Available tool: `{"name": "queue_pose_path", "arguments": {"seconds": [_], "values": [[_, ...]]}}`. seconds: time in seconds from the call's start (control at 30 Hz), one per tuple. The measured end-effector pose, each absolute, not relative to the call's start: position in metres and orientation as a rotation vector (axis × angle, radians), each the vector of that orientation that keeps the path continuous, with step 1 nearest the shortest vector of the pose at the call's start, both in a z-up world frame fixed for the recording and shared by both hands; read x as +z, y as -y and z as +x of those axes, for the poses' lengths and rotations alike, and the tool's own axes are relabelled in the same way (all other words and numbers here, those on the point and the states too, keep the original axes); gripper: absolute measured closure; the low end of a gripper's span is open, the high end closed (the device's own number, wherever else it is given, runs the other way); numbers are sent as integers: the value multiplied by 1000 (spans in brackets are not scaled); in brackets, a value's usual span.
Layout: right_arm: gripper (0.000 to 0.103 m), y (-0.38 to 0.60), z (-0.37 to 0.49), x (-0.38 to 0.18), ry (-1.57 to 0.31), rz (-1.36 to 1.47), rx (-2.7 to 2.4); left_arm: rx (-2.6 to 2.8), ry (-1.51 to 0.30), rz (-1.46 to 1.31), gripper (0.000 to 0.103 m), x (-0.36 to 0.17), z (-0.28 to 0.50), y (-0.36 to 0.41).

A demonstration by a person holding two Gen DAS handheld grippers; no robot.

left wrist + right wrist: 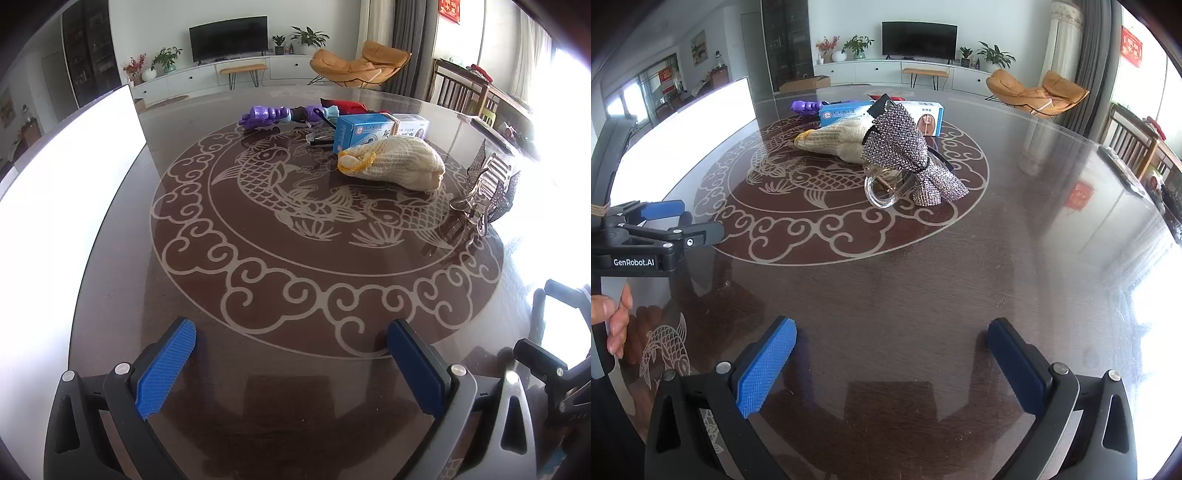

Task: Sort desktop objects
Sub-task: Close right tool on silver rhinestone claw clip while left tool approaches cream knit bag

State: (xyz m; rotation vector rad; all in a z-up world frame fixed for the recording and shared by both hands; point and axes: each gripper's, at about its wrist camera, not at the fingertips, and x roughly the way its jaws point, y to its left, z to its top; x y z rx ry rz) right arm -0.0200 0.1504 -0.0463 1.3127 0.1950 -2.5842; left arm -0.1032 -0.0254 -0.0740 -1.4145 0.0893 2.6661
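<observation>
Both tools hover low over the dark glossy surface (pixel 295 369), which bears a pale carp-and-cloud pattern. The left hand-held gripper (pixel 291 365) has its blue pads spread wide with nothing between them; the right hand-held gripper (pixel 892 365) is just as wide and empty. The things to sort sit in a loose cluster at the far side of the pattern, well apart from both tools. Nearest is a rhinestone bow hair claw (pixel 912 155) with clear plastic teeth, standing in front of a cream knitted glove (pixel 391 162). Behind the glove lies a blue medicine box (pixel 364 133), touching a white box (pixel 415 127) beside it. Farther back is a purple toy (pixel 264 116). A white board (pixel 74 177) lies along the left edge. A person's fingers (pixel 613 321) grip the left tool's handle
</observation>
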Motion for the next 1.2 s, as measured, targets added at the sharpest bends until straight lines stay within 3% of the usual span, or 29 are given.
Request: {"name": "queue_pose_path", "arguments": {"seconds": [0.17,0.5,0.6,0.67,0.7,0.83,1.2], "values": [[0,-160,-34,-44,-251,1300,-2543,2666,-90,-1413,0,-73,-102,26],[0,-130,-115,-36,-656,1106,-2338,2665,-91,-1413,0,-74,-102,26],[0,-123,-138,-36,-639,1118,-2308,2665,-91,-1413,0,-74,-103,26],[10,-122,-147,-37,-597,1138,-2294,2665,-91,-1413,0,-74,-103,25],[28,-123,-150,-36,-564,1144,-2286,2665,-91,-1413,0,-74,-103,26],[40,-134,-158,-26,-446,1174,-2337,2665,-91,-1413,0,-74,-103,25],[43,-145,-227,-22,-396,1352,-2609,2663,-89,-1412,0,-74,-103,26]]}}
